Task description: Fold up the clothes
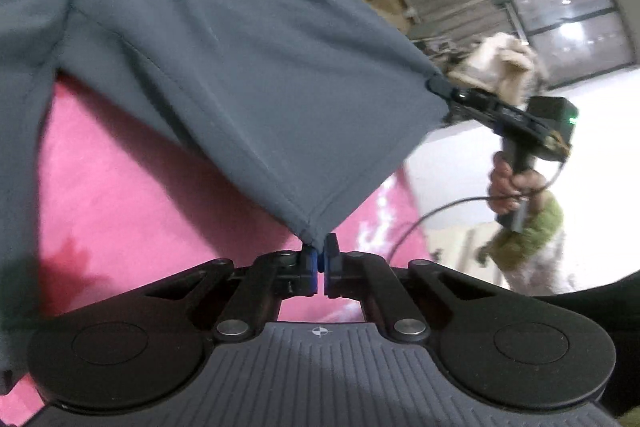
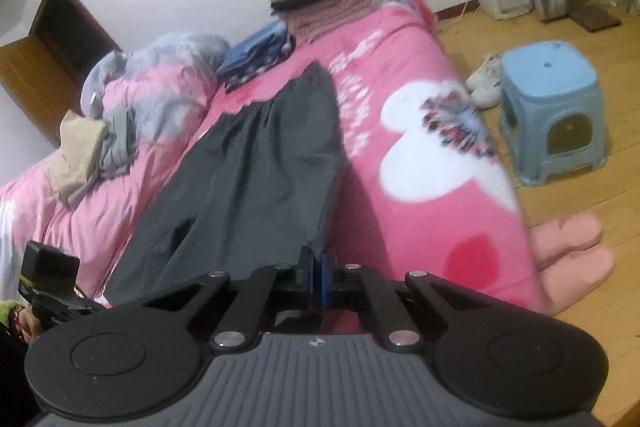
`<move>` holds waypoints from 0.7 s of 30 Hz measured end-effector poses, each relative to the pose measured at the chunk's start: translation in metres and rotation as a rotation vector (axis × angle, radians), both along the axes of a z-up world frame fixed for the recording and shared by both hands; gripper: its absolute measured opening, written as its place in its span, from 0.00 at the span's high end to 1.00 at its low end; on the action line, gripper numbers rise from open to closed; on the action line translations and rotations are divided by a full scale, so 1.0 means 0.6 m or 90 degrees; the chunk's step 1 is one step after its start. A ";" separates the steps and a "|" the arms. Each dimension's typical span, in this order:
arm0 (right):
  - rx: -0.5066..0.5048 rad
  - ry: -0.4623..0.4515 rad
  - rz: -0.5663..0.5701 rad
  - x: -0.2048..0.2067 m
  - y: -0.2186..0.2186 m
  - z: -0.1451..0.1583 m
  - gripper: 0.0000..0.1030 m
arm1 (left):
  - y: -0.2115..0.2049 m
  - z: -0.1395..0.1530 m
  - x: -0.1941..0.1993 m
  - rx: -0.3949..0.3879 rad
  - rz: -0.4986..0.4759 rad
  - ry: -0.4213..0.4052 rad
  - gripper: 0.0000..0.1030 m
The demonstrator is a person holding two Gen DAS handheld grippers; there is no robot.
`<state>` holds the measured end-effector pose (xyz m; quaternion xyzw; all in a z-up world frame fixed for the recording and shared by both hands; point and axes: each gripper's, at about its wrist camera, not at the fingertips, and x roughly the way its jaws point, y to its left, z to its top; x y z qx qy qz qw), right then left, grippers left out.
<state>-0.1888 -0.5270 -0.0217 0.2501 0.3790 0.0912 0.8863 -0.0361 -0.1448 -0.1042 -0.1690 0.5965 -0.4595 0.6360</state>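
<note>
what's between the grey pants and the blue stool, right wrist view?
Bare pink bedcover with a white cartoon print, then wood floor. Nothing else lies between the pants and the stool in the right wrist view.

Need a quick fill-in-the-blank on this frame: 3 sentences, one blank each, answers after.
1. Both grippers are shut on corners of the dark grey ____.
2. The garment lies on a bed whose cover is mostly ____.
3. The stool on the wooden floor is light ____.

Left gripper, right gripper.

Answers: garment; pink; blue
</note>
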 end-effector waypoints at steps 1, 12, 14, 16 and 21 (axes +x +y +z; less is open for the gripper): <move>-0.011 0.001 -0.001 0.001 -0.006 0.011 0.97 | -0.002 0.003 0.001 -0.009 -0.010 0.002 1.00; -0.074 0.169 0.021 0.008 0.003 -0.067 0.97 | -0.015 -0.055 0.003 0.051 -0.050 0.061 1.00; -0.075 0.168 0.003 0.012 -0.007 -0.075 0.97 | -0.017 -0.058 0.000 0.052 -0.059 0.067 1.00; -0.081 0.186 -0.013 0.019 -0.014 -0.085 0.95 | -0.017 -0.056 -0.004 0.052 -0.075 0.070 1.00; -0.075 0.193 -0.051 0.014 -0.038 -0.086 0.81 | 0.001 -0.029 -0.005 0.066 -0.082 0.021 0.95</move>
